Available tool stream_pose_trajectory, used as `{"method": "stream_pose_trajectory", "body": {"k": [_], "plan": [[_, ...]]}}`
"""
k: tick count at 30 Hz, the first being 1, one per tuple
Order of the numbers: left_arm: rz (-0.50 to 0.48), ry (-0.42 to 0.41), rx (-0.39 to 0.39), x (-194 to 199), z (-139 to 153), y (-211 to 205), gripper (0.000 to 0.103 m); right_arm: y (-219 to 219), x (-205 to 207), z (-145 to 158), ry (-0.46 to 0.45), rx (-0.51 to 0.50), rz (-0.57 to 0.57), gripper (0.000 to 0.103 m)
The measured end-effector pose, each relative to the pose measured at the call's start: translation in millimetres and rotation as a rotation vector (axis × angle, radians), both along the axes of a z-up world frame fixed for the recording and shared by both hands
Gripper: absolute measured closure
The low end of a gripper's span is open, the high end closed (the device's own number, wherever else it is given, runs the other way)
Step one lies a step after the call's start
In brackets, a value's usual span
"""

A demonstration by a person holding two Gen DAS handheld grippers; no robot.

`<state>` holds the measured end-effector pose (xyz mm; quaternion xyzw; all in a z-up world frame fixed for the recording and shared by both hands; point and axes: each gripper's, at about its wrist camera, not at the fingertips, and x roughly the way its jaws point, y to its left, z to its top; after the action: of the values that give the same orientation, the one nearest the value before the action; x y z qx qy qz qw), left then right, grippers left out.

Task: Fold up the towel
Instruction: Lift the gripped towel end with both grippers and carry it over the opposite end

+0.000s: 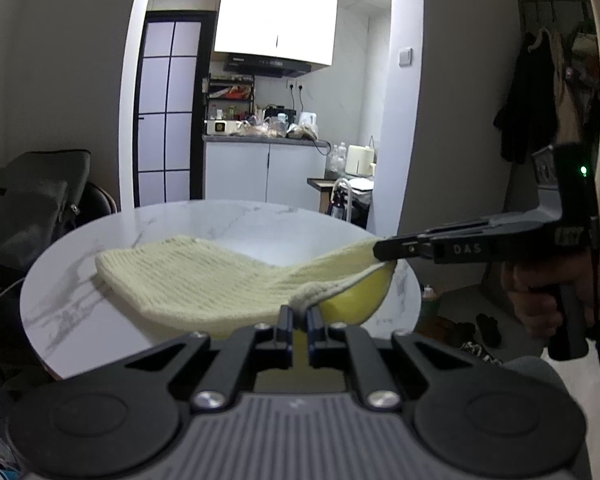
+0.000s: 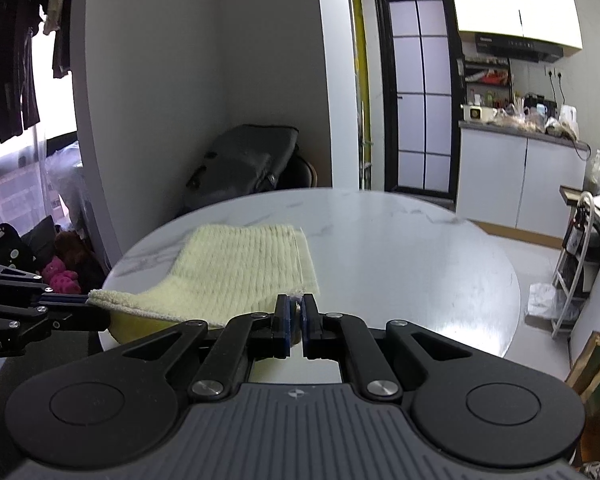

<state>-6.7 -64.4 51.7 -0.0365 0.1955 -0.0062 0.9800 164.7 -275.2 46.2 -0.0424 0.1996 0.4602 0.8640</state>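
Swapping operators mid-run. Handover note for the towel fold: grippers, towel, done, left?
Left gripper: shut on a near corner of the towel.
Right gripper: shut on the other near corner.
Towel: near edge raised off the round marble table, yellow underside showing; far part lies flat on the table.
Done: both corners gripped and lifted.
Left: likely carry the near edge over to the far edge, lay it down, release, then any further fold.

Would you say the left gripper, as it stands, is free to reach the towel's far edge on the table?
Probably not yet: the left gripper is shut on a near corner of the towel. The table beyond looks bare, so nothing blocks the way.
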Motion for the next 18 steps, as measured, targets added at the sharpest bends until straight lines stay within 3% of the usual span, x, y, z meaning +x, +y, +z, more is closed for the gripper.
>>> {"method": "stream_pose_trajectory", "body": {"k": [7, 18], "plan": [[0.008, -0.026, 0.002, 1, 15, 6, 0.096, 5, 2, 12, -0.024, 0.024, 0.013, 0.097], [0.028, -0.020, -0.045, 9, 6, 26, 0.096, 27, 17, 13, -0.029, 0.011, 0.021, 0.097]]}}
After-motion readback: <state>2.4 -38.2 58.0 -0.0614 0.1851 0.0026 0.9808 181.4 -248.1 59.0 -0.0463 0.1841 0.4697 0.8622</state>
